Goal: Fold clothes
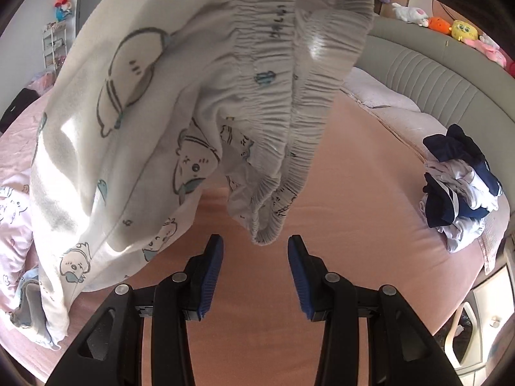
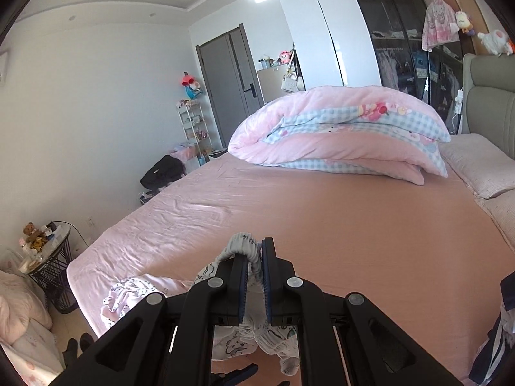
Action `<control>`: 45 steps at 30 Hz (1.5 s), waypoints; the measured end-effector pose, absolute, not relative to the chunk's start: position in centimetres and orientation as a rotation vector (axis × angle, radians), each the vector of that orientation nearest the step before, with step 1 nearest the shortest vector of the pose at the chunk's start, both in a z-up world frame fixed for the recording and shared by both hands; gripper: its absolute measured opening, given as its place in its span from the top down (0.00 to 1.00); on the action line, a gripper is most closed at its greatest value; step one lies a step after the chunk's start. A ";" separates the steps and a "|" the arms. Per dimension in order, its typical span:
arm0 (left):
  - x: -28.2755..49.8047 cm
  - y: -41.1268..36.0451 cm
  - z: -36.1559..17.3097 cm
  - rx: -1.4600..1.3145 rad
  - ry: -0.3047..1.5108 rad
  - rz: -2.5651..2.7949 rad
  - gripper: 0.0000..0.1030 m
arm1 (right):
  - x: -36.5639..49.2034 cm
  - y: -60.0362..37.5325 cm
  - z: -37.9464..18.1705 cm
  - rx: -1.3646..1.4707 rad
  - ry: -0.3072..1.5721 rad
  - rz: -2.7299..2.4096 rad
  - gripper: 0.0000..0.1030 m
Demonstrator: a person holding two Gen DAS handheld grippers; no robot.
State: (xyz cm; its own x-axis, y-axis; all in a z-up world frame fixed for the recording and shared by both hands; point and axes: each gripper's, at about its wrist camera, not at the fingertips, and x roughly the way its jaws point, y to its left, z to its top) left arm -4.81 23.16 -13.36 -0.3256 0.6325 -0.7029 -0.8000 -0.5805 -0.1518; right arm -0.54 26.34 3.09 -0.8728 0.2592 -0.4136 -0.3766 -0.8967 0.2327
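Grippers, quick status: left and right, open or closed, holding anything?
Left gripper: jaws open, empty, just below the hanging pyjama pants.
Right gripper: jaws closed on the pants' elastic waistband.

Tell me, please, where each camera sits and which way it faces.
Left wrist: sits on the left gripper, above the bed, facing the headboard; its open fingers show, with the pants hanging just ahead.
Right wrist: sits on the right gripper, looking across the bed to the quilt and wardrobe; its fingers show, shut on the pants' waistband.
Shared: the pants and the bed.
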 end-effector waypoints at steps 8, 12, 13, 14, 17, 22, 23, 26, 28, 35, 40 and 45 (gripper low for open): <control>-3.7 23.5 -13.3 -0.832 0.270 2.051 0.34 | 0.2 26.9 4.1 -0.528 0.633 2.737 0.94; -3.5 25.0 -13.7 -0.846 0.326 2.089 0.34 | 0.6 26.4 4.9 -0.526 0.630 2.739 0.94; -3.6 25.3 -13.9 -0.856 0.335 2.096 0.34 | 0.7 26.3 5.1 -0.522 0.624 2.743 0.94; -3.6 25.5 -14.0 -0.865 0.342 2.099 0.34 | 0.8 26.1 5.4 -0.519 0.617 2.746 0.94; -3.5 25.8 -13.9 -0.851 0.366 2.129 0.35 | 1.1 25.6 6.0 -0.508 0.607 2.760 0.94; -3.9 26.4 -14.0 -0.900 0.384 2.121 0.46 | 1.5 25.2 6.0 -0.517 0.628 2.759 0.94; -4.2 26.6 -14.2 -0.930 0.385 2.109 0.53 | 1.5 25.2 5.9 -0.519 0.630 2.758 0.94; -4.6 26.7 -14.5 -0.967 0.376 2.083 0.58 | 1.7 24.9 5.7 -0.530 0.635 2.753 0.94; -4.4 26.4 -14.2 -0.937 0.357 2.094 0.58 | 1.9 24.8 5.3 -0.534 0.657 2.749 0.94; -3.5 26.9 -12.7 -0.842 0.356 2.137 0.58 | 2.7 24.4 4.3 -0.570 0.766 2.733 0.94; -3.4 27.2 -12.4 -0.836 0.342 2.143 0.58 | 3.3 23.2 4.8 -0.576 0.684 2.725 0.94; -3.1 27.7 -13.0 -0.823 0.419 2.156 0.58 | 3.5 23.5 4.6 -0.579 0.729 2.718 0.94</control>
